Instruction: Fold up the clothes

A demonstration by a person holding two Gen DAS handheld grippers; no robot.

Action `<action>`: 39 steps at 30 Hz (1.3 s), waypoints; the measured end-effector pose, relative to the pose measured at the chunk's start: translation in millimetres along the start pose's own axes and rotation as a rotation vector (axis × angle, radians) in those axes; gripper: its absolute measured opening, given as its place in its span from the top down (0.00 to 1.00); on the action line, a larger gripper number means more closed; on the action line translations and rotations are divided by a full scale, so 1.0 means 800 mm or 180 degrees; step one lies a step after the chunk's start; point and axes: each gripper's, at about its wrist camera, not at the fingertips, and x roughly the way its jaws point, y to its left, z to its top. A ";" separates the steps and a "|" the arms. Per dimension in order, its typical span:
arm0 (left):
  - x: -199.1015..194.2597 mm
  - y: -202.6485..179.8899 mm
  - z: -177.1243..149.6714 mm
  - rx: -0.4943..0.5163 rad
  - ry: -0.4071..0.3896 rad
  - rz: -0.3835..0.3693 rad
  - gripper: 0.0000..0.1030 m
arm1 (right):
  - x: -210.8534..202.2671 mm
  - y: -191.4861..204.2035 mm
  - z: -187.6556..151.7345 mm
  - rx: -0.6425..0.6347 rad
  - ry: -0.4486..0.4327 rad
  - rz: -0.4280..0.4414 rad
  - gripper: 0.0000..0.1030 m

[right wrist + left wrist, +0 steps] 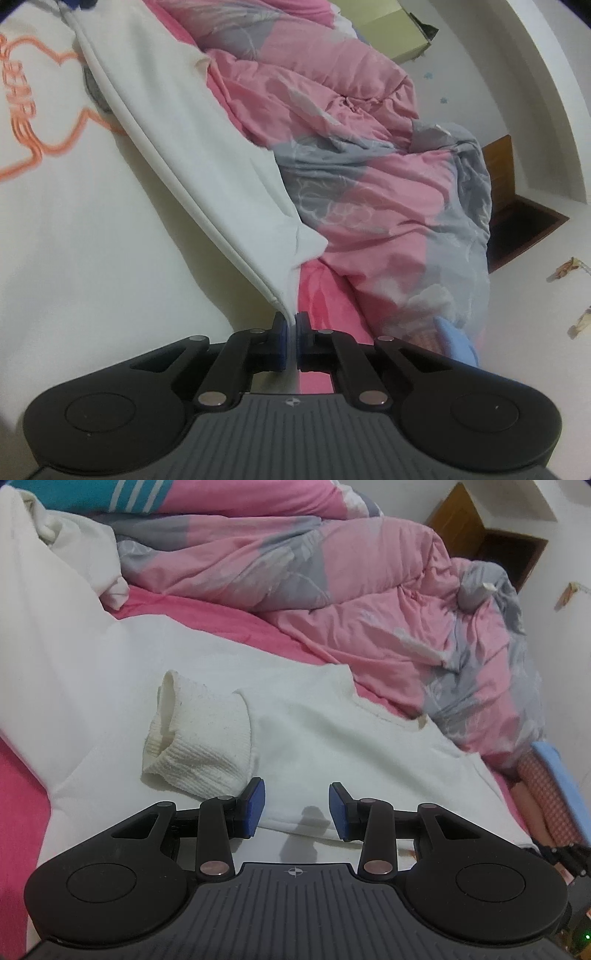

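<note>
My left gripper (296, 808) hovers low over the white sweatshirt (325, 731) spread on the bed (22, 782), its 2 blue pads (255, 806) wide apart with nothing between them. Just ahead of the left pad, the sweatshirt's ribbed cuff (192, 746) lies folded inward across the body of the garment. My right gripper (291, 339) points forward and slightly up, jaws pinched tight on a seamed corner of the same white sweatshirt (207, 155), lifting that edge off the bed so the fabric runs taut up and to the left. An orange outline print (33, 122) shows on the flat part at left. A rumpled pink and grey quilt (369, 155) is heaped along the bed's far side, beyond the garment.
</note>
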 end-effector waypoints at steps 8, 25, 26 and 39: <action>-0.001 -0.015 -0.011 0.0234 0.0021 0.0139 0.63 | 0.015 -0.001 -0.018 0.0202 0.0156 0.0085 0.97; -0.034 -0.035 0.019 0.0656 0.0051 0.0552 0.62 | -0.027 -0.153 -0.022 0.2706 0.0004 0.1858 0.73; -0.025 -0.038 0.022 0.0689 0.0079 0.0610 0.62 | -0.017 -0.157 -0.014 0.2911 -0.0034 0.2046 0.73; -0.013 -0.029 0.009 0.0777 0.0489 0.1109 0.65 | 0.053 -0.105 -0.006 0.3036 0.0408 0.2255 0.73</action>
